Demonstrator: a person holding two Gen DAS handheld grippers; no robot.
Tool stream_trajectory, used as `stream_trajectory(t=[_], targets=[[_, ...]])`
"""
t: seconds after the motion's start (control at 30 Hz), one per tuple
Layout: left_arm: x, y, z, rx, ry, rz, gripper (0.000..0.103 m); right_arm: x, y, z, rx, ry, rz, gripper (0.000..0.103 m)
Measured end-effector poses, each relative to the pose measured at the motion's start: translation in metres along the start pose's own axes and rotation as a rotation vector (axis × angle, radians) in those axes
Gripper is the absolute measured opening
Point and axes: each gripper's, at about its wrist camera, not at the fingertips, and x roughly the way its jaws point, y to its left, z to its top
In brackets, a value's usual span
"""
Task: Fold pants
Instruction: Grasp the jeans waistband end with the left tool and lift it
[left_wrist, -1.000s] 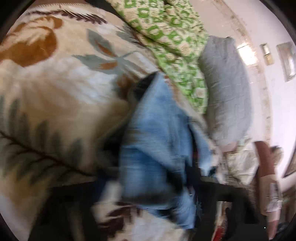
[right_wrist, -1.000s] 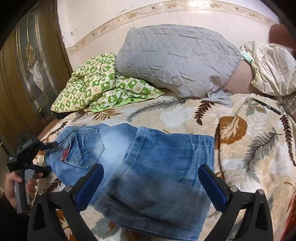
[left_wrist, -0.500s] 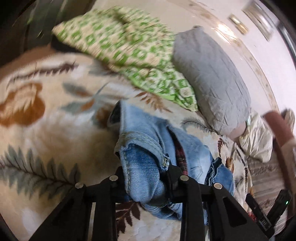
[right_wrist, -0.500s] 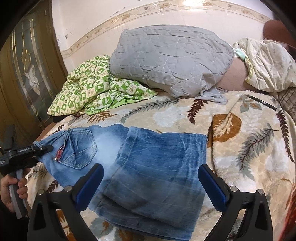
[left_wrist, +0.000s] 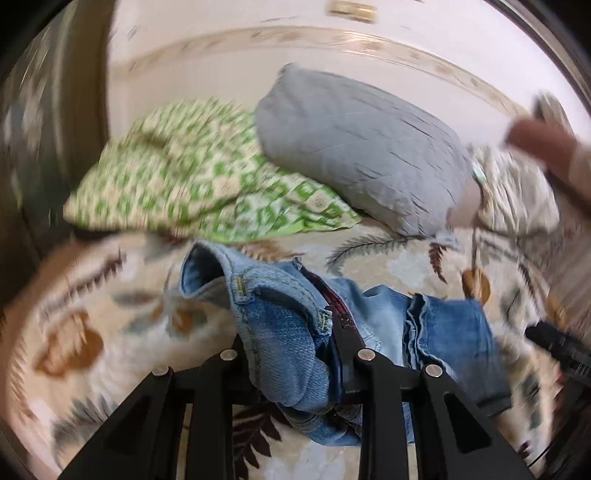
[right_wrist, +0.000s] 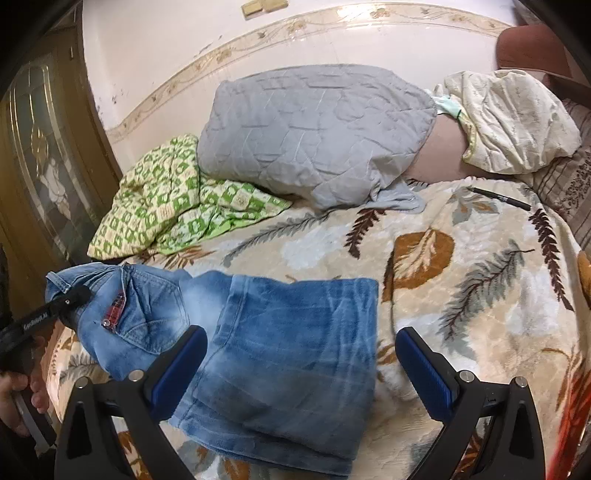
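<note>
We see the left gripper (left_wrist: 295, 354) clamped on the waistband of the jeans (right_wrist: 288, 347) lifted off the bed (right_wrist: 480, 295); the right gripper (right_wrist: 301, 365) hovers wide above the folded legs.

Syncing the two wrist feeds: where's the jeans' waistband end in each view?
Left wrist: waistband end at bottom centre, pinched in the left gripper.
Right wrist: waistband end at far left, lifted off the blanket by the left gripper; right gripper open, empty.
Shared landmark: grey pillow.
</note>
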Motion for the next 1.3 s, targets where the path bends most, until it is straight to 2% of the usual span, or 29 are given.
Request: stream_trajectory(t=[0.07, 0.17, 0.3, 0.43, 0.63, 0.83, 1.0, 1.07, 1.2, 1.3], targets=[[-0.006, -0.023, 0.004, 0.106, -0.026, 0.028, 0.028, -0.004, -0.006, 0.003, 0.018, -0.014, -0.007, 0.103], [-0.013, -0.071, 0.005, 0.322, -0.054, 0.087, 0.028, -0.01, -0.02, 0.007, 0.056, -0.03, -0.03, 0.103], [-0.017, -0.125, -0.003, 0.576, -0.061, 0.126, 0.028, -0.021, -0.042, 0.011, 0.121, -0.056, -0.081, 0.103], [-0.012, -0.165, -0.015, 0.751, -0.044, 0.142, 0.028, -0.035, -0.069, 0.015, 0.2, -0.099, -0.139, 0.103], [0.002, -0.219, -0.038, 0.947, 0.0, 0.138, 0.027, -0.055, -0.106, 0.017, 0.315, -0.146, -0.168, 0.103], [0.032, -0.271, -0.072, 1.113, 0.123, 0.09, 0.027, -0.065, -0.122, 0.017, 0.366, -0.167, -0.178, 0.103], [0.058, -0.295, -0.089, 1.179, 0.215, 0.081, 0.027, -0.065, -0.13, 0.016, 0.384, -0.16, -0.182, 0.103], [0.065, -0.303, -0.102, 1.237, 0.251, 0.085, 0.027, -0.065, -0.133, 0.015, 0.392, -0.157, -0.181, 0.103], [0.075, -0.307, -0.113, 1.256, 0.282, 0.077, 0.027, -0.065, -0.135, 0.015, 0.397, -0.156, -0.18, 0.103], [0.073, -0.307, -0.114, 1.248, 0.253, 0.085, 0.03, -0.065, -0.134, 0.015, 0.393, -0.155, -0.183, 0.103]])
